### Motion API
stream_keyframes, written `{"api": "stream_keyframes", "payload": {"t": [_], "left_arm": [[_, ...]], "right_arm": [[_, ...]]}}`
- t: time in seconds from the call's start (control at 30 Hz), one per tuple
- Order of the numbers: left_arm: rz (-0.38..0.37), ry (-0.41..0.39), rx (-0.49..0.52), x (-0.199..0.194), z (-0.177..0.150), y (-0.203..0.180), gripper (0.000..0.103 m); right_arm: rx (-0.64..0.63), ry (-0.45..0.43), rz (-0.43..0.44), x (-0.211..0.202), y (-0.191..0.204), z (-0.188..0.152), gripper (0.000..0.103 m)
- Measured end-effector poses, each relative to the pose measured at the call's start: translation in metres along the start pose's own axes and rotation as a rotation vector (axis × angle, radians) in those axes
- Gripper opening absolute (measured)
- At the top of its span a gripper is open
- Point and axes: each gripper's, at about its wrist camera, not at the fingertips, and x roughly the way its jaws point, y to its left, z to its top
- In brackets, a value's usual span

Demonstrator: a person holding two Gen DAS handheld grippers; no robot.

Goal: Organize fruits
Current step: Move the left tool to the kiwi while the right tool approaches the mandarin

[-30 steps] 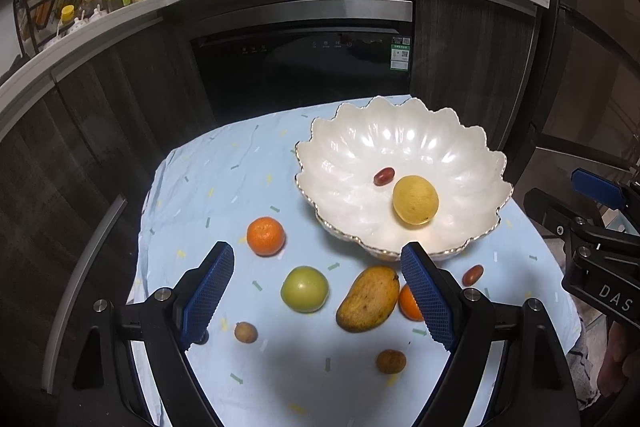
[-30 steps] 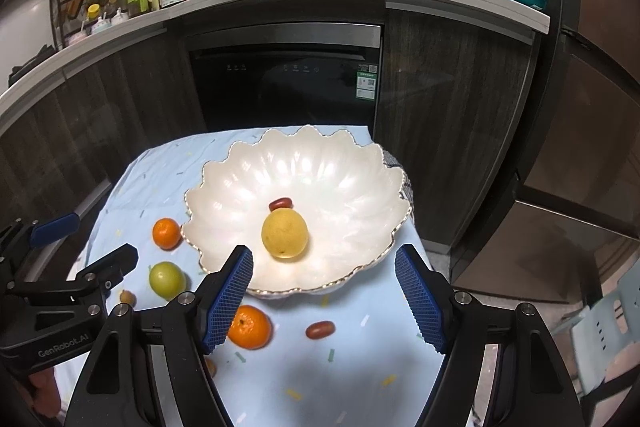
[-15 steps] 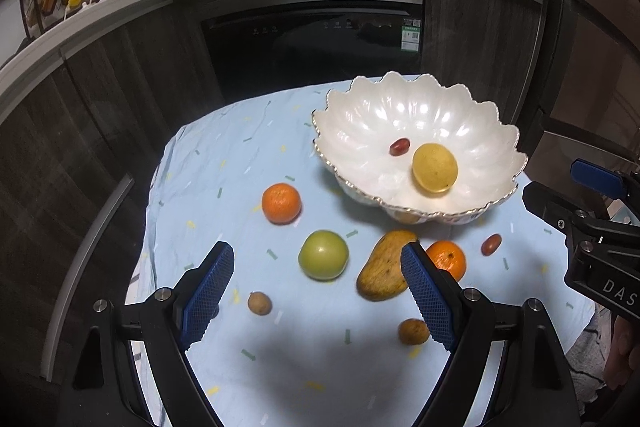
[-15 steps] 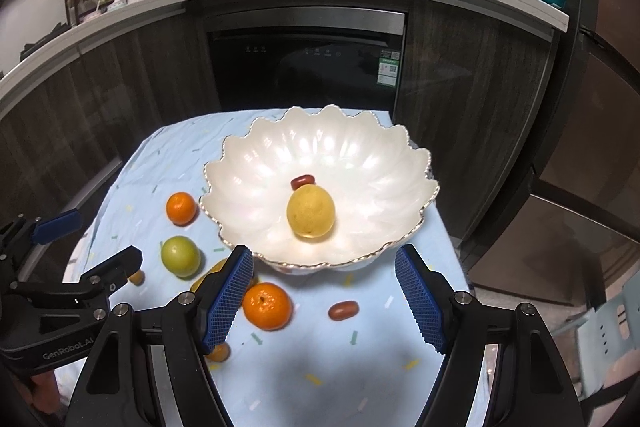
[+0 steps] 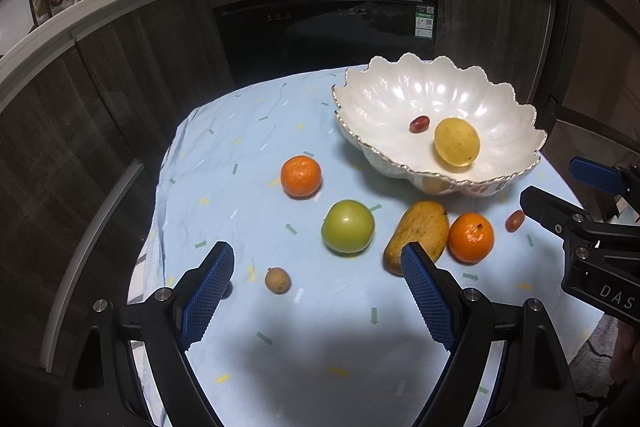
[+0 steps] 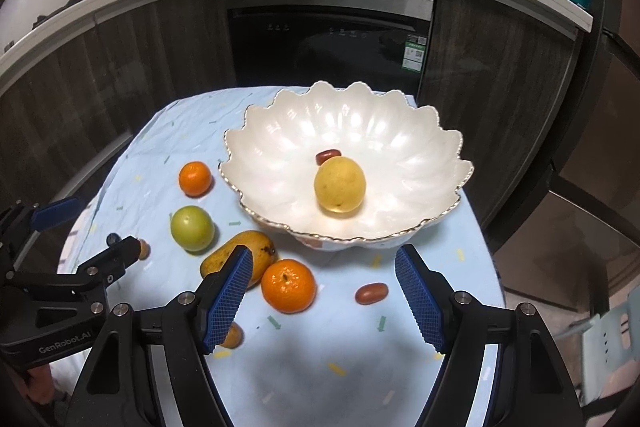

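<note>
While the nearer orange [image 6: 288, 285] sits on the counter [image 6: 304, 359] just ahead of the right tongs [image 6: 323, 297], touching the mango [image 6: 256, 247] whose long axis slants toward the bowl [image 6: 440, 227], both right and left tongs [image 5: 316, 289] gape empty

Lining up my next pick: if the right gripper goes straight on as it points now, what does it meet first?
Most likely the orange on the cloth, just left of centre between the open right gripper fingers; the red date lies beside it. Depth is uncertain.
</note>
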Motion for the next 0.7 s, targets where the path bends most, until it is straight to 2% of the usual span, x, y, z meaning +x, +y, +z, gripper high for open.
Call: {"api": "stream_keyframes", "payload": {"t": [0.7], "left_arm": [[0.077,0.005,-0.023,0.029,-0.025,0.014,0.086]], "right_arm": [[-0.052,0.03,0.011,0.034,0.017,-0.019,0.074]]}}
